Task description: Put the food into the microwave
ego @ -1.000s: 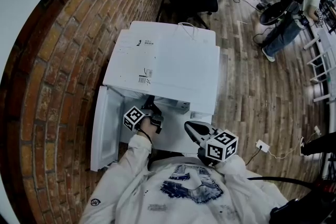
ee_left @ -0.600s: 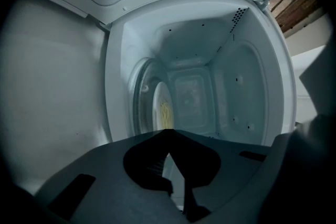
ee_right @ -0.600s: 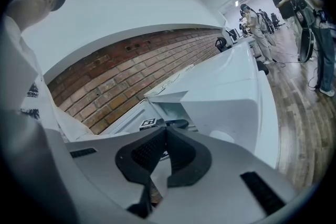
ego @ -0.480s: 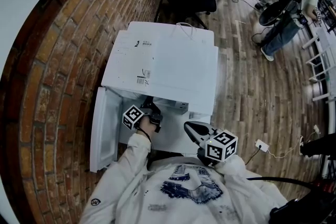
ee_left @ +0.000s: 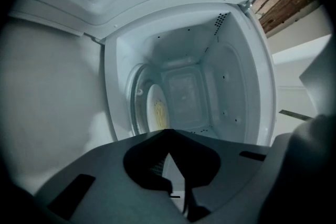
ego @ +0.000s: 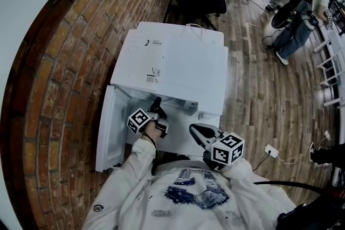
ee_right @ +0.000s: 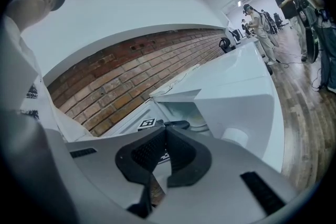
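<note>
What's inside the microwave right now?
A round plate of yellowish food sits on the glass turntable in the white microwave cavity. The shut left gripper covers the cavity's front edge and the plate's near rim, so those are hidden.
</note>
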